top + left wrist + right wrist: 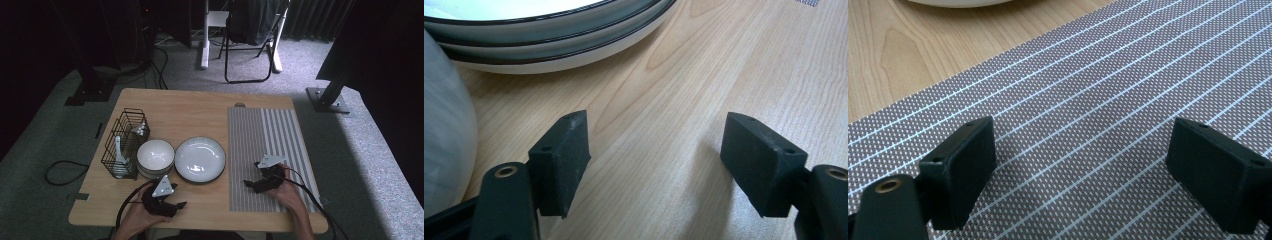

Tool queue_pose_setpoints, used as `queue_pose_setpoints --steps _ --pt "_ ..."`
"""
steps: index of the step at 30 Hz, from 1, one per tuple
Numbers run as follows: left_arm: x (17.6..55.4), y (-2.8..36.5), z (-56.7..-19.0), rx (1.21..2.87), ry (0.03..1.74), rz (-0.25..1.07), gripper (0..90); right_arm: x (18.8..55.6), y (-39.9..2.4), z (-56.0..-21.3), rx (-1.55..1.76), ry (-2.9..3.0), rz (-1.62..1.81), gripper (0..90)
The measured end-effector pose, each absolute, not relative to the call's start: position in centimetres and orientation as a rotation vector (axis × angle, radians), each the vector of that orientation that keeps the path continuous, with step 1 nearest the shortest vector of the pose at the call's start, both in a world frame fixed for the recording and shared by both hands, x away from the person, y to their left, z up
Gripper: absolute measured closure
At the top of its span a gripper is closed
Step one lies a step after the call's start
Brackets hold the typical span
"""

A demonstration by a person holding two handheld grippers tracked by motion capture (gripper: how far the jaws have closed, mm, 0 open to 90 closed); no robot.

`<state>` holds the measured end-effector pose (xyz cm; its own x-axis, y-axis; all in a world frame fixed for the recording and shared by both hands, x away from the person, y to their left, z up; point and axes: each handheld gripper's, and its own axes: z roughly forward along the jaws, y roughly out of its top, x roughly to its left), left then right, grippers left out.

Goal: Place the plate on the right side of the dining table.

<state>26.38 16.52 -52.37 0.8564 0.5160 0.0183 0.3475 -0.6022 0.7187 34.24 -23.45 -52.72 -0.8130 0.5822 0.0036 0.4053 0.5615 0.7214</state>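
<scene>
Left gripper (176,204) rests near the plate (200,159), right gripper (251,184) on the striped mat (265,135); both jaws apart, empty.

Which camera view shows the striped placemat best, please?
The high view: the whole striped placemat lies on the table's right half, with the right gripper over its near part. The right gripper view shows only a close patch of weave; the left gripper view catches just a corner.
</scene>
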Motion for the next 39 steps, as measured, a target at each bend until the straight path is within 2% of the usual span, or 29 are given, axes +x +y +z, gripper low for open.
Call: queue_pose_setpoints --steps 15,23,33,39 --pt "26.3 16.5 -52.4 2.276 0.623 0.285 25.9 34.2 -23.4 -52.7 0.824 2.561 1.092 12.1" --pt "26.3 16.5 -52.4 2.276 0.625 0.287 26.0 34.2 -23.3 -52.5 0.856 2.547 1.106 16.9" --pt "26.3 16.5 -52.4 2.278 0.621 0.286 26.0 33.8 -23.3 -50.9 0.87 2.492 1.142 18.1" --pt "26.5 16.3 -52.2 2.293 0.609 0.277 26.9 33.7 -22.6 -49.2 0.848 2.463 1.148 24.6"
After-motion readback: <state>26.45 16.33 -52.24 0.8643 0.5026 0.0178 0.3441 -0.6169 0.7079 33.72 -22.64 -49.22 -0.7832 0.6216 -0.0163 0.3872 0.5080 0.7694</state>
